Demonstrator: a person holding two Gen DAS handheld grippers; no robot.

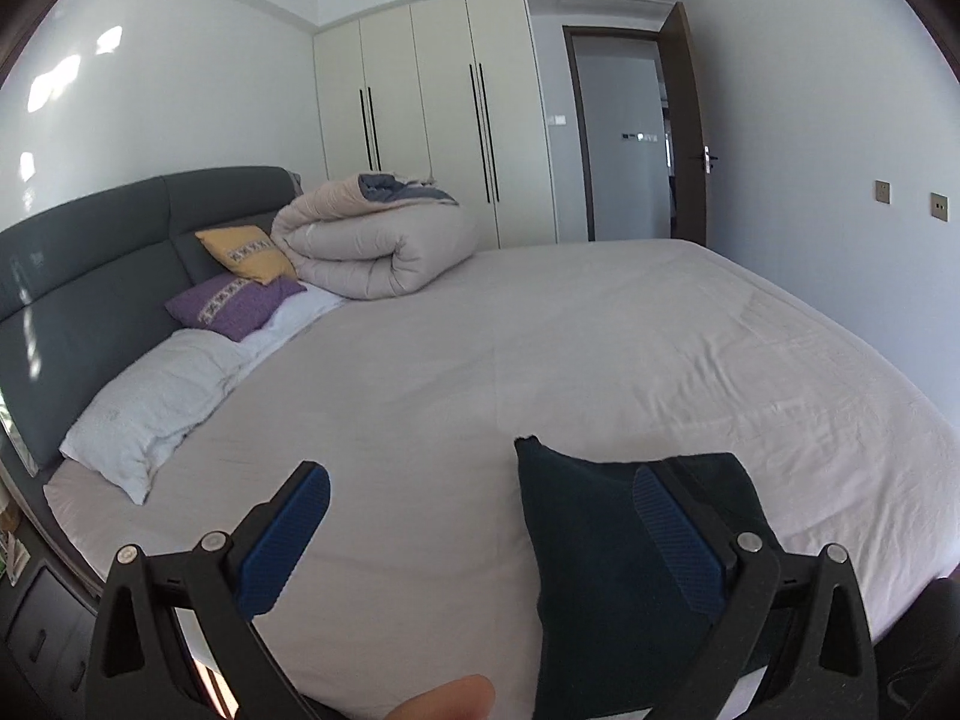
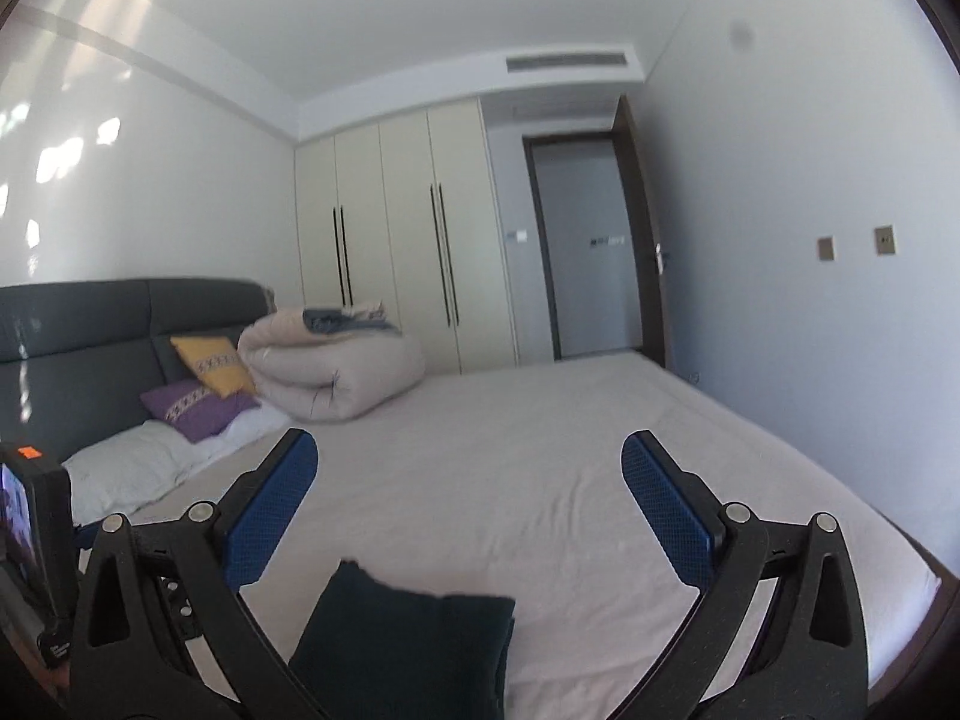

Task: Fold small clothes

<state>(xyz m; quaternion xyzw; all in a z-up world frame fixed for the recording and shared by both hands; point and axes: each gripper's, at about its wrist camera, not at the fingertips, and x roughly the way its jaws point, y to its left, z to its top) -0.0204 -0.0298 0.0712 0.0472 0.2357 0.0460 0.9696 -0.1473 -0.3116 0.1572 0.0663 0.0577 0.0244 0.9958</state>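
Observation:
A dark navy folded garment point(image 1: 594, 564) lies flat on the pale bed sheet point(image 1: 540, 360) near the bed's front edge. In the left wrist view my left gripper point(image 1: 480, 492) stands wide open above the bed; its right pad point(image 1: 672, 534) overlaps the garment in the picture, and nothing is between the pads. In the right wrist view the same garment point(image 2: 408, 642) lies low between the arms of my right gripper point(image 2: 471, 468), which is wide open, lifted well above the sheet point(image 2: 540, 480), and holds nothing.
A rolled beige quilt point(image 1: 372, 240), a yellow cushion point(image 1: 246, 252), a purple cushion point(image 1: 234, 303) and a white pillow point(image 1: 150, 396) lie by the grey headboard point(image 1: 78, 276). Cream wardrobe point(image 1: 432, 120) and open door point(image 1: 684, 120) stand behind. A fingertip point(image 1: 444, 699) shows at the bottom; the other gripper's device point(image 2: 30, 540) sits left.

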